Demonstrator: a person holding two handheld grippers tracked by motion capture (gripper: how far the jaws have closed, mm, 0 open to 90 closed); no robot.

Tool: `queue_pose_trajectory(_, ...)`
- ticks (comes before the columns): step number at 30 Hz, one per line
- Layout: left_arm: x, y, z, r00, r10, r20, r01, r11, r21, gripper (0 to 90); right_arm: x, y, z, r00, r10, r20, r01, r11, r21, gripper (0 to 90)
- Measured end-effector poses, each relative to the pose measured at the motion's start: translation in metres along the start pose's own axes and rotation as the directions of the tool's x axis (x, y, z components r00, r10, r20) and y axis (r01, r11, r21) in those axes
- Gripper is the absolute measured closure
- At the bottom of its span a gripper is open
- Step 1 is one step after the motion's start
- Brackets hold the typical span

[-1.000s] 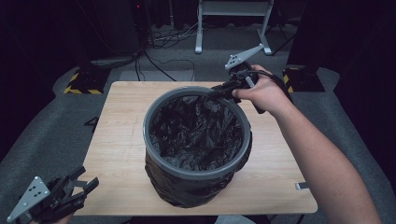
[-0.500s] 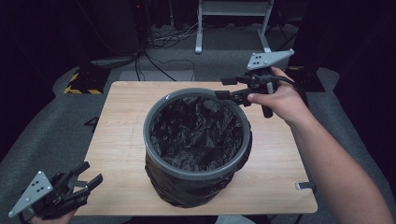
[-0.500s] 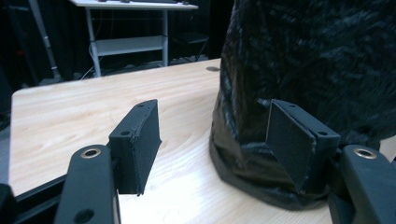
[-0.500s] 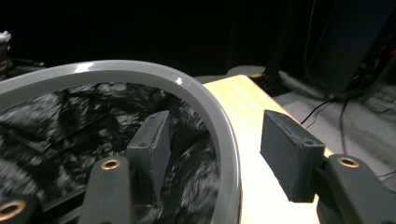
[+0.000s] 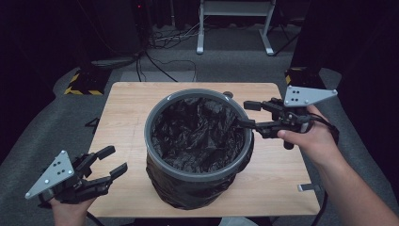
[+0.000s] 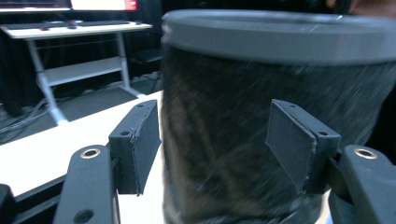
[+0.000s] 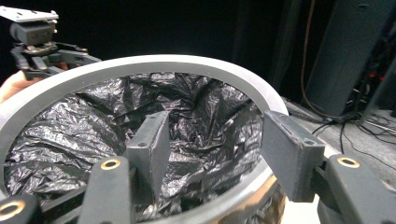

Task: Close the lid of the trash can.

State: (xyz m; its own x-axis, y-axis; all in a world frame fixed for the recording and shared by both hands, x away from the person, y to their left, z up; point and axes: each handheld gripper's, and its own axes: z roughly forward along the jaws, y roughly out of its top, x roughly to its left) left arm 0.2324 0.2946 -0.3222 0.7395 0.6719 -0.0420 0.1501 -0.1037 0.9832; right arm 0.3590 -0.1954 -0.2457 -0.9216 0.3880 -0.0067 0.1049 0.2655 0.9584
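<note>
The bin is a round, upright container with a grey rim and stands on the wooden table, slightly toward the near edge. A black plastic liner bag sits inside the bin. The bag is crumpled and glossy, and it covers the inner wall and floor. The bag passes over the rim zone and hangs down the outer wall, where it gathers in folds at the base. The bin mouth is open and faces upward.
</note>
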Motion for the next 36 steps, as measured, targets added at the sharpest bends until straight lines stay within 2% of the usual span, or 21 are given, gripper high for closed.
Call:
queue_pose_trajectory(2,-0.002,0.008,0.005,0.9998,-0.002,0.019,0.002,1.0000,0.004,34.9,0.004,-0.007,-0.002,0.9997,0.015,0.021,-0.015,1.000,-0.016,41.5)
queue_pose_trajectory(7,-0.010,0.024,0.011,0.9983,-0.003,0.058,0.004,0.9996,-0.027,34.4,0.015,-0.021,-0.005,0.9987,0.025,0.043,-0.023,0.999,-0.042,40.5)
queue_pose_trajectory(11,-0.027,0.033,0.013,0.9958,0.039,0.082,-0.034,0.9979,-0.054,34.2,0.029,-0.030,-0.008,0.9993,0.007,0.036,-0.004,0.998,-0.067,38.4)
queue_pose_trajectory(13,-0.035,0.036,0.015,0.9940,0.064,0.089,-0.060,0.9968,-0.052,34.2,0.036,-0.031,-0.009,0.9993,-0.013,0.034,0.015,0.997,-0.071,38.2)
queue_pose_trajectory(18,-0.048,0.038,0.026,0.9880,0.099,0.119,-0.096,0.9949,-0.028,34.3,0.053,-0.032,-0.014,0.9989,-0.047,0.006,0.048,0.995,-0.086,37.9)
queue_pose_trajectory(20,-0.051,0.038,0.031,0.9869,0.109,0.119,-0.108,0.9940,-0.013,34.5,0.058,-0.032,-0.014,0.9983,-0.058,0.000,0.057,0.994,-0.094,37.8)
queue_pose_trajectory(24,-0.055,0.038,0.038,0.9845,0.117,0.130,-0.118,0.9930,0.003,34.6,0.062,-0.035,-0.013,0.9986,-0.042,-0.032,0.038,0.993,-0.110,37.6)
queue_pose_trajectory(28,-0.055,0.038,0.039,0.9827,0.119,0.142,-0.122,0.9924,0.016,34.7,0.068,-0.036,-0.014,0.9974,-0.048,-0.054,0.041,0.992,-0.118,37.6)
queue_pose_trajectory(33,-0.059,0.042,0.034,0.9799,0.143,0.139,-0.141,0.9897,-0.024,35.0,0.072,-0.035,-0.015,0.9945,-0.053,-0.091,0.043,0.993,-0.106,38.5)
queue_pose_trajectory(35,-0.060,0.045,0.035,0.9767,0.155,0.148,-0.154,0.9879,-0.018,35.0,0.075,-0.036,-0.015,0.9926,-0.082,-0.090,0.076,0.994,-0.074,38.8)
queue_pose_trajectory(36,-0.062,0.045,0.038,0.9745,0.169,0.148,-0.170,0.9854,-0.005,35.0,0.077,-0.037,-0.014,0.9914,-0.100,-0.085,0.093,0.993,-0.075,38.4)
